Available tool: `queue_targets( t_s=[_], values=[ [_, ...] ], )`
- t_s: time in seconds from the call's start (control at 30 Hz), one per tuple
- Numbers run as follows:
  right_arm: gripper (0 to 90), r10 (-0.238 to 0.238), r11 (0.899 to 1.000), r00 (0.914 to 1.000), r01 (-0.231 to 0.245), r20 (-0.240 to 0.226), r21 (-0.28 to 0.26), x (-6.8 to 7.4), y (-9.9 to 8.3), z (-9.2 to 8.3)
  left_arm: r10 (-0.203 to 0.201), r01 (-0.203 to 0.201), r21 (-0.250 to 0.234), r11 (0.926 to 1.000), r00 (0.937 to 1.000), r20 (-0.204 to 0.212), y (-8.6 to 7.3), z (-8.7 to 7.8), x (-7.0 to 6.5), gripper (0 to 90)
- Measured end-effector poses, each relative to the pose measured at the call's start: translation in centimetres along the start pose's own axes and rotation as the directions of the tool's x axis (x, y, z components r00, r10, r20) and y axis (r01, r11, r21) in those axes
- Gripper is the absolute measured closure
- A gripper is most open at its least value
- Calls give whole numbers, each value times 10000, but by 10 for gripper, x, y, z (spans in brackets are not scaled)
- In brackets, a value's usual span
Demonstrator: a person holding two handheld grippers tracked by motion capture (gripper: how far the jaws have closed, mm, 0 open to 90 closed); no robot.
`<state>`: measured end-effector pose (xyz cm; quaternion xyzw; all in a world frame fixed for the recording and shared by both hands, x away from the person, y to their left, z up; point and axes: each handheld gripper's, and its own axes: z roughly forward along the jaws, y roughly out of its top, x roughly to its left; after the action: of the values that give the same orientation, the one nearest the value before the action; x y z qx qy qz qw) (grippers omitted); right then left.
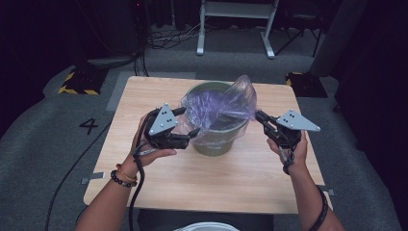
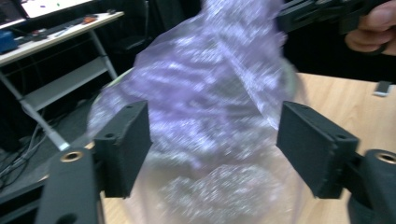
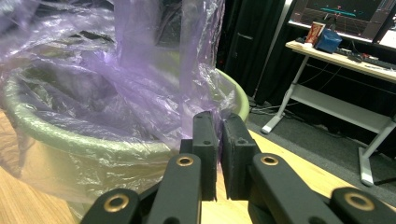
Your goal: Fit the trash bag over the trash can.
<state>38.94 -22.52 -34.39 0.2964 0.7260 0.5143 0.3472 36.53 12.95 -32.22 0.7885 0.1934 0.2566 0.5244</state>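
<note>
A green bucket (image 1: 219, 142) stands at the middle of the wooden table (image 1: 192, 183). A thin purple plastic bag (image 1: 216, 106) is draped in and over it, bunched up and rising above the rim. My left gripper (image 1: 188, 122) is open at the bag's left side, and its jaws stand wide on either side of the film (image 2: 205, 93). My right gripper (image 1: 258, 115) is at the bag's right corner. In the right gripper view the jaws (image 3: 218, 140) are pressed together on the bag's edge beside the bucket rim (image 3: 84, 140).
A white-framed desk (image 1: 235, 24) stands on the carpet beyond the table, with cables next to it. Yellow-and-black striped bases (image 1: 77, 82) sit near the far table corners. A white round rim (image 1: 209, 226) shows at the near edge.
</note>
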Motion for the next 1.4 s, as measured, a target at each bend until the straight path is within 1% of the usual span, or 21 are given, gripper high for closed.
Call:
queue_targets(
  t_s=[0.03, 0.1, 0.2, 0.33, 0.4, 0.43, 0.47, 0.5, 0.53, 0.57, 0.6, 0.67, 0.7, 0.8, 0.87, 0.93, 1.1, 1.2, 1.23, 1.3, 1.4],
  values=[
    [854, -13, 10000, 10000, 13, 3, -11, 0, 0, 0, 68, -67, -86, 9999, 9999, 127, 2, 0, -3, 209],
    [853, -1, 10000, 10000, 1, -2, -3, 1, 0, 0, 172, -169, -232, 9996, 9998, 140, 7, -2, -9, 206],
    [852, -6, 10000, 10000, 6, -16, 27, 0, 0, 0, 272, -254, -547, 9982, 9991, 320, 12, -7, -16, 205],
    [847, 25, 10000, 10000, -25, -16, 19, 0, 0, 0, 586, -556, -615, 9966, 9971, 482, 16, -10, -29, 192],
    [846, 39, 10000, 10000, -39, -46, 10, 0, -1, 0, 749, -742, -394, 9965, 9971, 154, 17, -7, -33, 192],
    [845, 14, 10000, 10000, -14, -48, 13, 0, -1, 0, 923, -926, -127, 9956, 9955, -201, 16, -3, -34, 191],
    [844, 30, 10000, 10000, -30, -65, 17, 1, -2, 0, 961, -959, 67, 9954, 9947, -378, 15, 1, -34, 191],
    [842, 31, 10000, 10000, -31, -87, 6, 1, -2, 0, 913, -888, 480, 9949, 9944, -532, 14, 8, -29, 192],
    [841, 13, 10000, 9999, -14, -141, -5, 1, -2, 0, 858, -818, 661, 9945, 9946, -593, 13, 11, -27, 202],
    [840, 9, 10000, 9999, -9, -160, -7, 1, -2, 0, 751, -657, 1033, 9925, 9930, -908, 11, 18, -22, 223],
    [840, -41, 10000, 9998, 41, -170, -7, 2, -2, 0, 848, -704, 1278, 9893, 9901, -1116, 8, 24, -17, 295],
    [840, -59, 10000, 9998, 59, -190, -11, 2, -2, 0, 880, -683, 1490, 9865, 9876, -1303, 3, 30, -8, 413],
    [842, -68, 10000, 9998, 68, -192, -6, 2, -2, 0, 857, -638, 1494, 9867, 9856, -1456, 0, 31, -3, 491],
    [863, -90, 9999, 9998, 91, -196, 45, 1, -2, 0, 703, -476, 1392, 9891, 9841, -1630, -6, 29, 13, 684],
    [870, -71, 9999, 9998, 73, -205, 87, 0, -3, 0, 475, -288, 1266, 9915, 9879, -1474, -10, 26, 21, 769],
    [876, -78, 9998, 9998, 81, -156, 169, -1, -4, 1, 466, -265, 1294, 9912, 9869, -1548, -12, 24, 26, 826],
    [880, 40, 9997, 10000, -39, -56, 257, -4, -4, 2, 508, -264, 1485, 9886, 9853, -1628, -16, 18, 37, 877],
    [881, 139, 9987, 9999, -141, 48, 497, -8, -5, 7, 315, -33, 1660, 9861, 9853, -1677, -20, 18, 44, 880],
    [881, 193, 9983, 9998, -196, 57, 548, -9, -5, 8, 120, 174, 1682, 9856, 9850, -1719, -22, 18, 49, 880],
    [881, 216, 9972, 9996, -226, 154, 713, -12, -5, 13, -85, 393, 1744, 9839, 9847, -1740, -25, 20, 56, 880],
    [880, 329, 9939, 9991, -353, 249, 1045, -18, -7, 21, -229, 589, 1886, 9803, 9819, -1879, -31, 23, 66, 883]
  ],
)
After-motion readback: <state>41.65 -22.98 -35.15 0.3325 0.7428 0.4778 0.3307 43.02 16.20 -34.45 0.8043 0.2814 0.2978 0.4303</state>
